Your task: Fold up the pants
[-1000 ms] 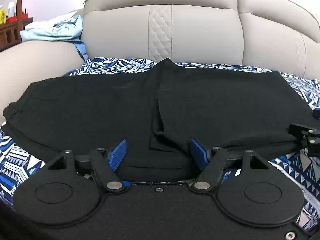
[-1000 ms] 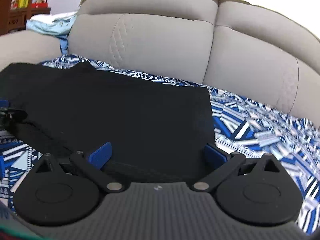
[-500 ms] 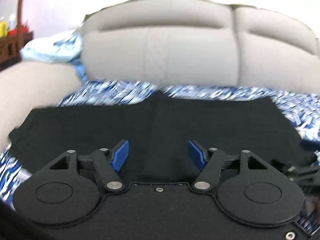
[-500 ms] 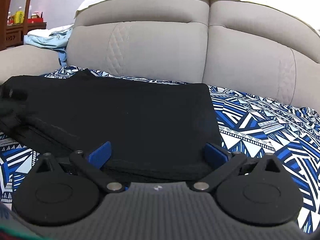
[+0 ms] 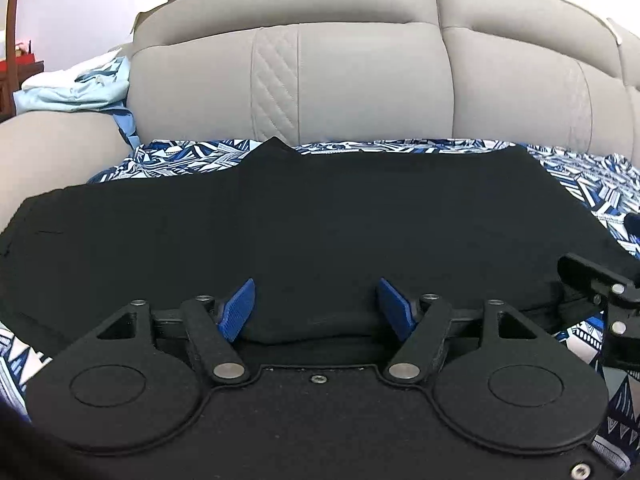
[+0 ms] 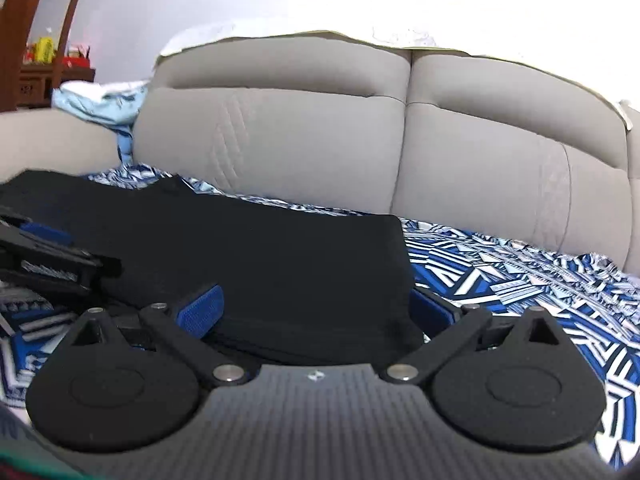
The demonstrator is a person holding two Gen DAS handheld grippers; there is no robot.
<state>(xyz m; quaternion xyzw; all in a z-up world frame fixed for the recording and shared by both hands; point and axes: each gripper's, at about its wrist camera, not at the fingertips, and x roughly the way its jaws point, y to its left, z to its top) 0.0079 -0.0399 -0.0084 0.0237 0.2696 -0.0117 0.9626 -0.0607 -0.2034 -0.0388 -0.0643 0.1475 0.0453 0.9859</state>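
Observation:
Black pants [image 5: 320,216] lie flat on a blue-and-white patterned cover on a sofa seat, folded lengthwise, legs to the right; they also show in the right wrist view [image 6: 260,248]. My left gripper [image 5: 316,304] is open at the near edge of the pants, middle section, its blue pads either side of the cloth edge. My right gripper [image 6: 316,308] is open at the near edge by the leg ends; the right pad is partly hidden behind the cloth. Each gripper shows in the other's view, the right one [image 5: 596,284] and the left one [image 6: 52,260].
The grey sofa backrest [image 5: 360,76] rises just behind the pants. A light blue garment [image 5: 76,84] lies on the left armrest. The patterned cover [image 6: 520,272] spreads to the right. Wooden furniture [image 6: 36,40] stands at far left.
Both grippers have stayed open and moved along the near edge of the pants; the views lifted and steadied. The crease seen in the middle a second ago now lies flat.

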